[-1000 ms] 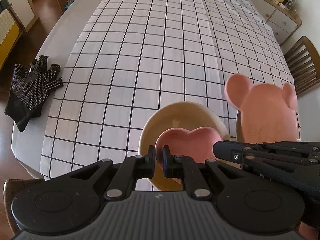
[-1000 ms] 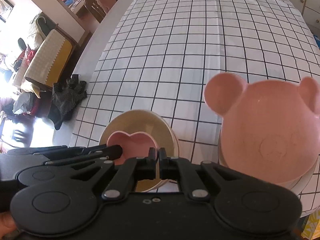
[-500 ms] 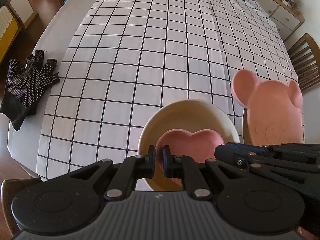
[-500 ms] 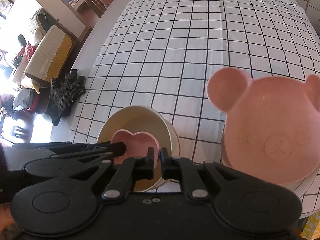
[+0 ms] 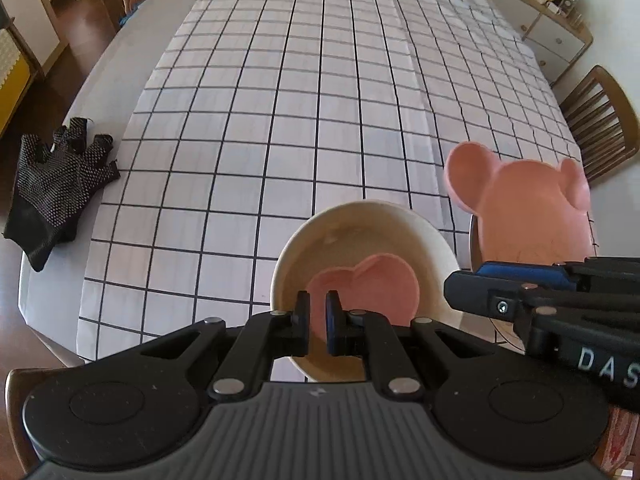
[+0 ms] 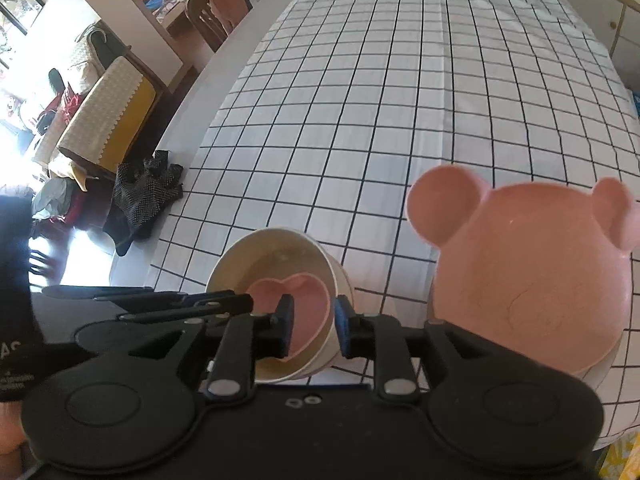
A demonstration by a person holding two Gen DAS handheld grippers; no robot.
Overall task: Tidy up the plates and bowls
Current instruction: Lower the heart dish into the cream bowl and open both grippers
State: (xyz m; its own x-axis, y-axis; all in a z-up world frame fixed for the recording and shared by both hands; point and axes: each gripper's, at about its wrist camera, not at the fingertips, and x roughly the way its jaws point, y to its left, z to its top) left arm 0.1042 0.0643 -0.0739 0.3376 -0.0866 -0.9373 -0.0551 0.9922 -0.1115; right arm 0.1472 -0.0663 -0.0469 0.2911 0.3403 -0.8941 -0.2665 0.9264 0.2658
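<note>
A pink heart-shaped dish (image 5: 368, 284) lies inside a cream bowl (image 5: 360, 224) near the table's front edge; both show in the right wrist view, the dish (image 6: 296, 304) in the bowl (image 6: 276, 252). A pink bear-shaped plate (image 5: 532, 216) sits to the right on another plate and also shows in the right wrist view (image 6: 532, 272). My left gripper (image 5: 317, 314) is nearly shut and empty, just above the heart dish's near edge. My right gripper (image 6: 312, 322) is open, its fingers either side of the bowl's near right rim.
A black dotted glove (image 5: 52, 184) lies at the table's left edge, also visible in the right wrist view (image 6: 144, 196). A checked tablecloth (image 5: 320, 100) covers the table. A wooden chair (image 5: 600, 120) stands at the right. A cabinet (image 5: 552, 36) stands at the back right.
My right gripper has opened from shut. My left gripper has opened a little. Both views have shifted slightly; the dishes have not moved.
</note>
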